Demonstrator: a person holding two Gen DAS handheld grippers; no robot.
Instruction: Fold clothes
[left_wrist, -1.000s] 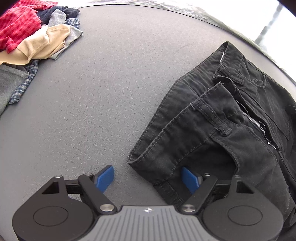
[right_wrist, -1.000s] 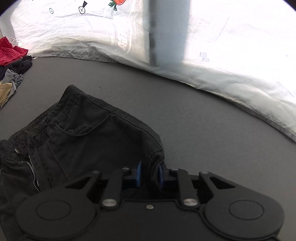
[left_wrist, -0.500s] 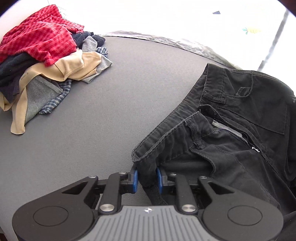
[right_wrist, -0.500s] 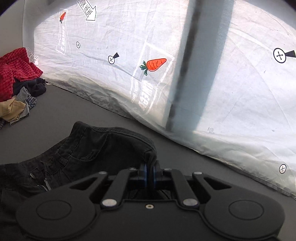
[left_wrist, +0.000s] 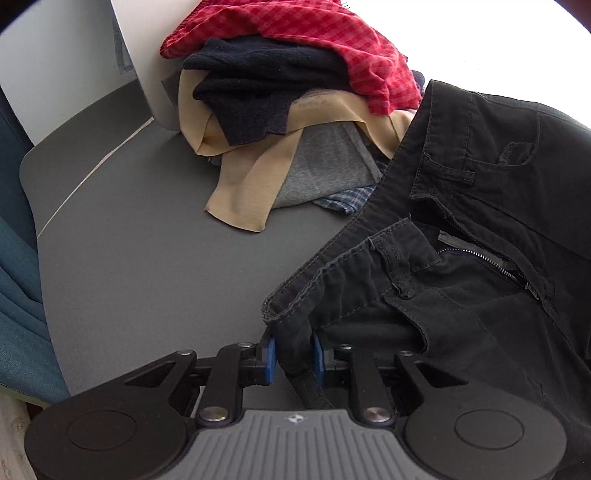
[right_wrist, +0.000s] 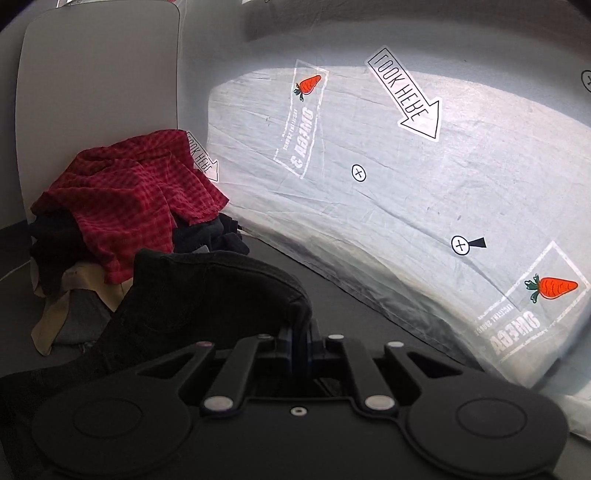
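Left tool: my left tool (left_wrist: 293, 356) pinches one corner of the waistband of the black trousers (left_wrist: 480, 288), blue pads pressed on the doubled hem.
Right tool: my right tool (right_wrist: 303, 341) is clamped on the other end of the waistband, cloth squeezed between near-shut pads.
Trousers: they hang from my two grips with the waist raised above the grey counter (left_wrist: 147, 258), fly unzipped, the rest trailing below out of view.
Handling: soft but thick cotton, fairly heavy, likely to sag between my grips; the stitched waistband looks the firmest place to hold.
Around: a pile of clothes (left_wrist: 295, 92), red checked shirt on top, sits just behind the trousers.
In the way: I judge that pile crowds the laying-out space; a printed white sheet (right_wrist: 406, 184) borders the counter.
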